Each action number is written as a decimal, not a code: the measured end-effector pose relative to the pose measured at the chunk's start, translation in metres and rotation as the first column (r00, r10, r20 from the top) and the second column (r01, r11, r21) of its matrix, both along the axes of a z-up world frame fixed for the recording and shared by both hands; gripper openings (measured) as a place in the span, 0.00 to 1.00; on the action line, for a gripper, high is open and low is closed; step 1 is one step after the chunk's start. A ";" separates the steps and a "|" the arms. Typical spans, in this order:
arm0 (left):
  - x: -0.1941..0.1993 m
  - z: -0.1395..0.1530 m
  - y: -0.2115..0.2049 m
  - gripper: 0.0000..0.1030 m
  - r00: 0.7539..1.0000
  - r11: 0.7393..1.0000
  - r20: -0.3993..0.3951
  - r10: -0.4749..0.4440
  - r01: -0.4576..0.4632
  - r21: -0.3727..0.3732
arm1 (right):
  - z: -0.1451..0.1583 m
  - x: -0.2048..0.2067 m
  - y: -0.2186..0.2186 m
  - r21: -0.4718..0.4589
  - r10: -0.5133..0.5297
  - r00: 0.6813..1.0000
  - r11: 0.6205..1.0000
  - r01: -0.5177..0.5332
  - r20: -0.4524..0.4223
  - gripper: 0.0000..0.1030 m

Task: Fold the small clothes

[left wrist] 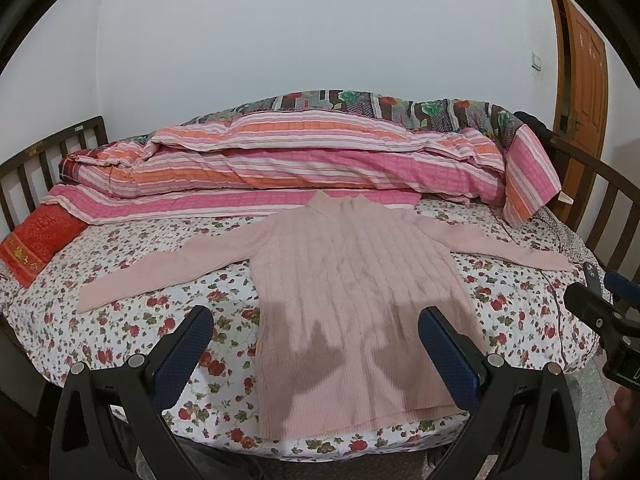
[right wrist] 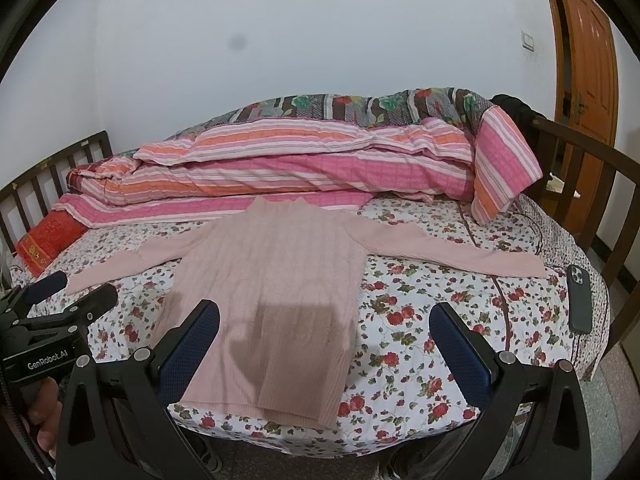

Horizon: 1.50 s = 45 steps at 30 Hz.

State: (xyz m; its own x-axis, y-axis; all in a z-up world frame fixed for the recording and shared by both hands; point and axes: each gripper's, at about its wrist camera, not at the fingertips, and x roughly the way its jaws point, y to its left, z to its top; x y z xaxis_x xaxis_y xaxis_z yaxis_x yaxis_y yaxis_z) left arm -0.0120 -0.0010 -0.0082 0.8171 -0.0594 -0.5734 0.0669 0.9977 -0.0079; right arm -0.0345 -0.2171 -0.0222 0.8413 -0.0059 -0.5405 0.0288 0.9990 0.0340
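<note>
Floral-sheeted bed (left wrist: 120, 320) held pink sweater (left wrist: 352, 280) spread flat, unfolded. Left claw (left wrist: 316, 354), right claw (right wrist: 324, 350) both released, hovering. Likely next: grasp sleeve, fold inward.

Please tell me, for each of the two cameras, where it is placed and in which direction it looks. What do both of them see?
Left wrist view: sits on the left gripper, above the bed's near edge, facing the far wall; its open fingers frame the pink sweater; the right gripper and a hand show at the right.
Right wrist view: sits on the right gripper, slightly further right, facing the same way; the left gripper shows at the left, a phone at the right.
Shared: the sweater lying flat with sleeves spread, the striped quilt, the door.
</note>
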 end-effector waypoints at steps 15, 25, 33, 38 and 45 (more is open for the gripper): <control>0.027 -0.018 0.016 1.00 1.000 1.000 -0.016 -0.005 0.005 -0.031 | -0.015 0.013 0.012 -0.074 0.020 1.000 0.997 -0.021 -0.008 1.00; 0.077 -0.065 0.059 0.98 0.992 0.997 -0.113 0.061 -0.067 -0.049 | -0.047 0.048 0.010 -0.102 0.027 0.998 0.994 -0.032 -0.050 1.00; 0.121 -0.107 0.119 0.97 0.959 0.977 -0.232 0.163 -0.190 -0.099 | -0.076 0.085 0.004 -0.114 0.041 0.997 0.992 -0.049 -0.069 1.00; 0.141 -0.135 0.163 0.97 0.933 0.946 -0.280 0.227 -0.280 -0.166 | -0.095 0.113 -0.003 -0.087 0.038 0.997 0.995 -0.044 -0.065 1.00; 0.159 -0.165 0.235 0.89 0.886 0.848 -0.296 0.356 -0.439 -0.296 | -0.110 0.154 0.002 -0.045 0.097 0.992 0.994 -0.101 -0.085 1.00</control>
